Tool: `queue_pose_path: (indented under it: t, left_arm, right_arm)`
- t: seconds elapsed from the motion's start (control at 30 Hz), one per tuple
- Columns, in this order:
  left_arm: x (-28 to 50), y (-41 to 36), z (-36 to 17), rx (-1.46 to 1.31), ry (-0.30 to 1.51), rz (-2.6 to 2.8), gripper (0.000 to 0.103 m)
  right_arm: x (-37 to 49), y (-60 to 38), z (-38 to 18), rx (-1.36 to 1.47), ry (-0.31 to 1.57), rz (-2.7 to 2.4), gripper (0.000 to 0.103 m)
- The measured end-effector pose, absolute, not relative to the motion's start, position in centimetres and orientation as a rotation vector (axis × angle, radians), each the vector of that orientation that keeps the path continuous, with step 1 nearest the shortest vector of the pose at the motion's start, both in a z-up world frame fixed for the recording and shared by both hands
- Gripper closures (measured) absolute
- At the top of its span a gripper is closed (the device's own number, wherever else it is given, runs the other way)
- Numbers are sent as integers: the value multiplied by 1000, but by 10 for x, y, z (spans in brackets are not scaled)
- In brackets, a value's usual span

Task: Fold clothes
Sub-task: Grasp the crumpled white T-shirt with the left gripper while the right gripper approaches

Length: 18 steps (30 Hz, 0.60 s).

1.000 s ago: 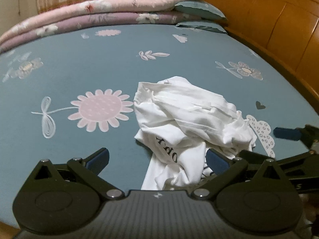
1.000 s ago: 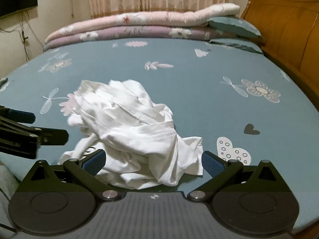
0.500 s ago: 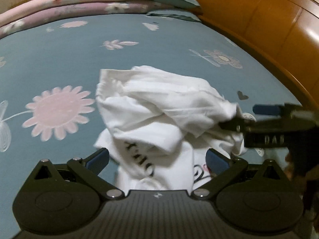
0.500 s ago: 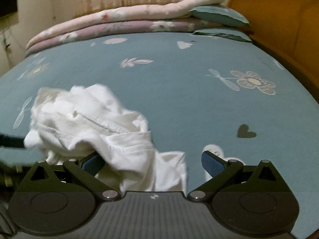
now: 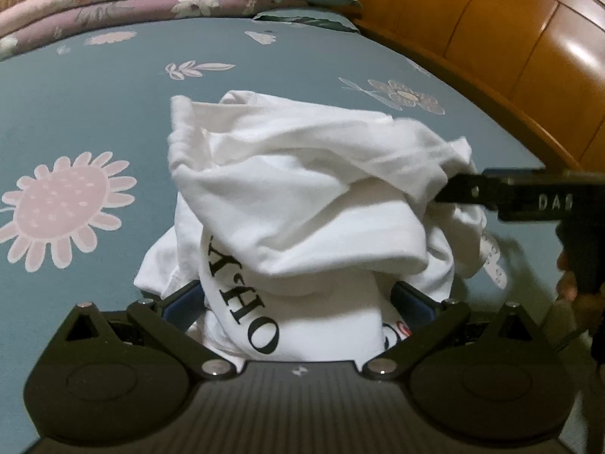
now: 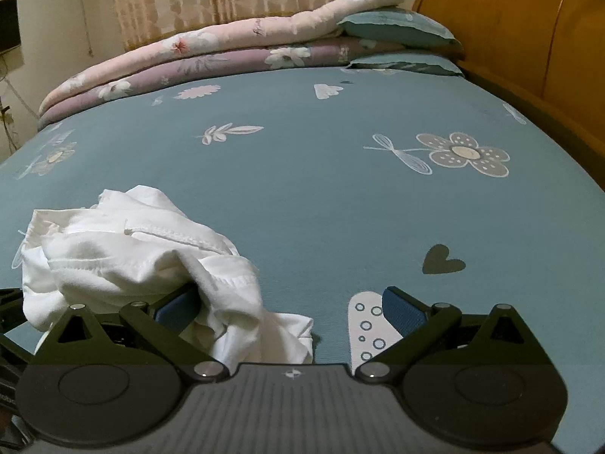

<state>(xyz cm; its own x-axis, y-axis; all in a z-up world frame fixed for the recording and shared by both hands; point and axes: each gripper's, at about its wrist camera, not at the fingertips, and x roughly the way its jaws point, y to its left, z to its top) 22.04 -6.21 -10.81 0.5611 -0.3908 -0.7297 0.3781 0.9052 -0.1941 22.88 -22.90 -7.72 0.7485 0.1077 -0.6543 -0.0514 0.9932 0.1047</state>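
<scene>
A crumpled white T-shirt (image 5: pixel 302 174) with black lettering lies bunched on the blue flowered bed sheet (image 5: pixel 94 106). My left gripper (image 5: pixel 297 300) is open, its jaws wide apart with the printed part of the shirt between them. In the left wrist view a dark finger (image 5: pixel 476 189) of my right gripper pokes into the shirt's right side. In the right wrist view the shirt (image 6: pixel 124 257) sits at the lower left. My right gripper (image 6: pixel 289 308) is open there, and a fold of cloth drapes over its left finger (image 6: pixel 177 306).
A wooden headboard (image 5: pixel 510 56) runs along the right side of the bed. Folded pink and mauve quilts (image 6: pixel 227 49) and teal pillows (image 6: pixel 397 26) are stacked at the far end. Bare sheet (image 6: pixel 321 189) stretches beyond the shirt.
Both grippers have closed in on the shirt. The cloth now lies between my left fingers, and my right gripper's left finger has slid under a fold.
</scene>
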Motion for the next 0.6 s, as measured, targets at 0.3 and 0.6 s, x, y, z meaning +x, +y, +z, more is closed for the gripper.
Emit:
queue_pose_path:
  t: [0.3,0.6]
  left_arm:
    - [201,-53,-65,-4,806,-492,3]
    - [211,-43,-56,-132,759,-500,18]
  right_arm:
    - [217,-234,-71,104,696,86,0]
    - [198,-240,-63,151,672,106,0]
